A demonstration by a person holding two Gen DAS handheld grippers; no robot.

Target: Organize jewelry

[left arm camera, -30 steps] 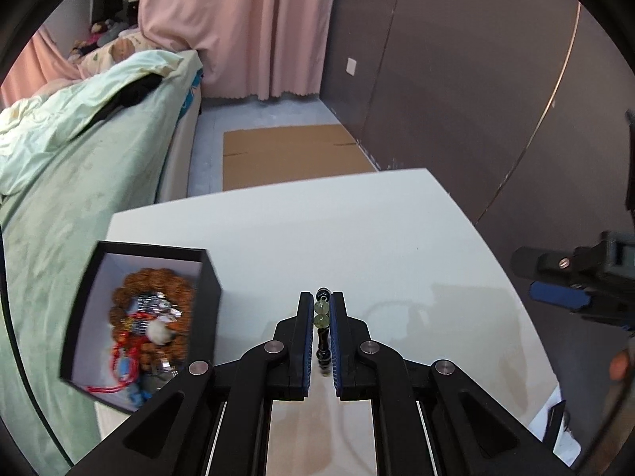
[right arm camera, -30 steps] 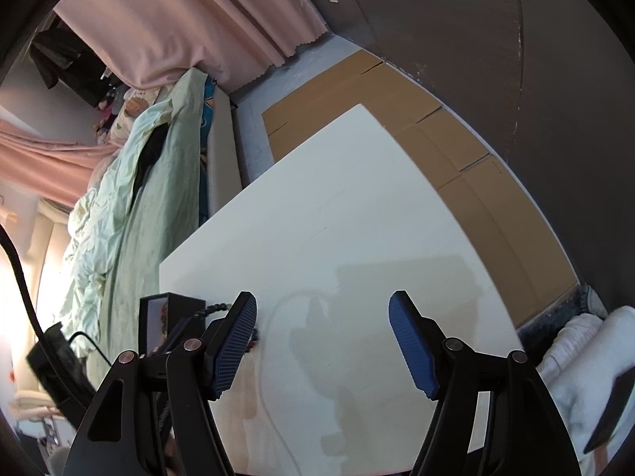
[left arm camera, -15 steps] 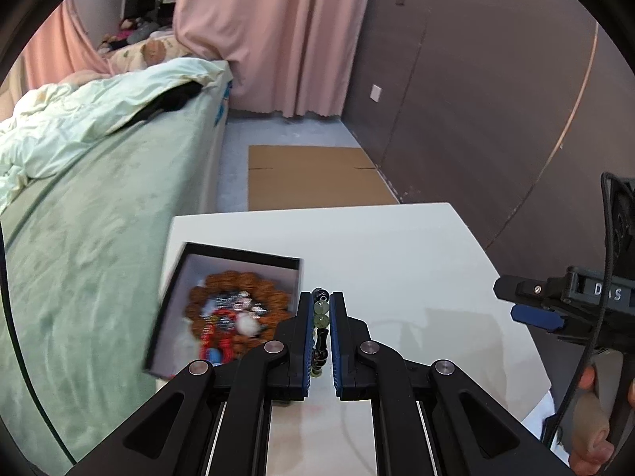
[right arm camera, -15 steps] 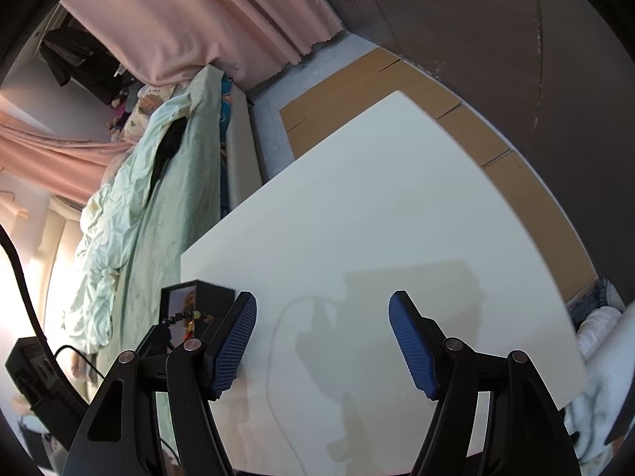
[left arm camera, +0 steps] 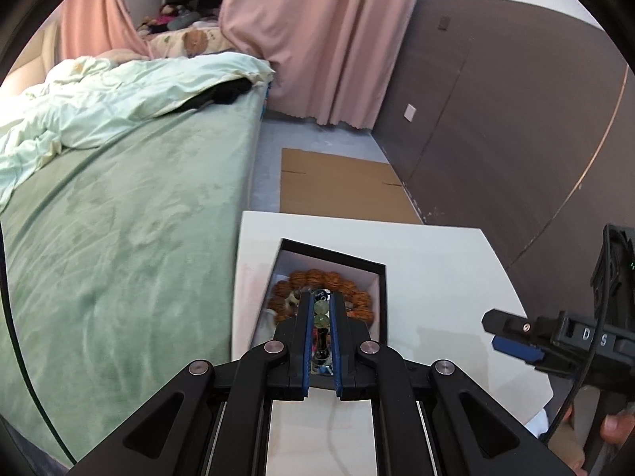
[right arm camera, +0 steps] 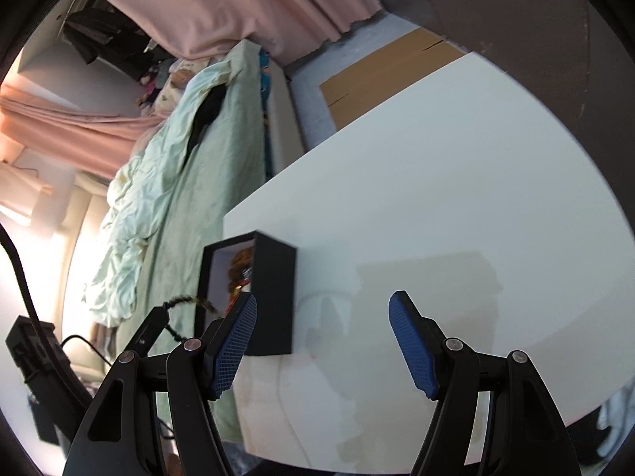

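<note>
Item: beaded strand [left arm camera: 320, 319], pale green and dark beads on a cord. Held in the left gripper [left arm camera: 320, 305], whose pads are pressed together on it, a short way above the black box [left arm camera: 381, 301]; in the right-wrist view the loose end [right arm camera: 186, 300] trails in a curve toward the box opening.

Container: black box, open top, standing at the surface's [left arm camera: 436, 261] left edge beside the bed [left arm camera: 119, 238]; holds a brown bead bracelet [left arm camera: 329, 279] and other small pieces.

Handling, judged: light, limp, beads hard and slippery; likely to swing and snag on the box wall. Best pinched across two or three beads mid-strand, as now, rather than on bare cord.

Right gripper [right arm camera: 322, 341]: spread wide, nothing between its pads, low over the surface just right of the box.

Change from a second ago: the box lay off to the left of the left gripper; now it sits directly under the tips. The right gripper has drawn nearer the box
</note>
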